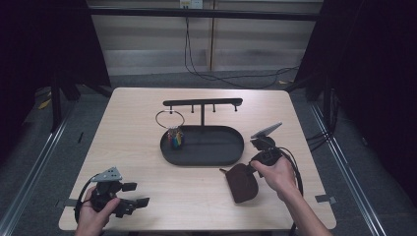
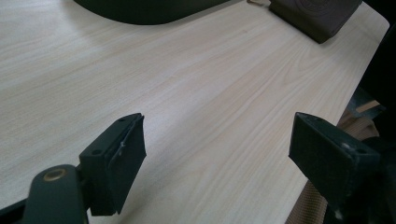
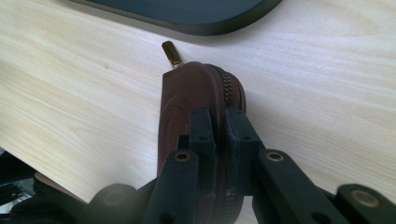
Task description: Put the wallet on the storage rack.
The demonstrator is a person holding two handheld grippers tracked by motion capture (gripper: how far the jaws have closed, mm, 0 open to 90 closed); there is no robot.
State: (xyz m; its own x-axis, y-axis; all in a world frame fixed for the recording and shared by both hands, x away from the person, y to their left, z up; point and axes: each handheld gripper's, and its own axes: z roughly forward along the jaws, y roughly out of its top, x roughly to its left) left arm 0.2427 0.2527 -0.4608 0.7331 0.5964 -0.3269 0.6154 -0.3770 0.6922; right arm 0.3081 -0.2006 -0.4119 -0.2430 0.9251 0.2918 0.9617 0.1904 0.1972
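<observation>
The right gripper (image 3: 218, 126) is clamped on the edge of a brown zip pouch (image 3: 187, 107), its two black jaws pressed against either side near the zipper. The pouch (image 1: 242, 182) sits just in front of the black oval tray (image 1: 236, 147), towards the tray's right end, and its small metal zip pull (image 3: 171, 53) points at the tray's rim. The left gripper (image 1: 134, 194) rests well to the left of the tray, near the table's (image 1: 137, 113) front edge, jaws wide apart with bare wood between them. A bunch of coloured keys (image 1: 174, 136) on a ring sits in the tray's left end.
</observation>
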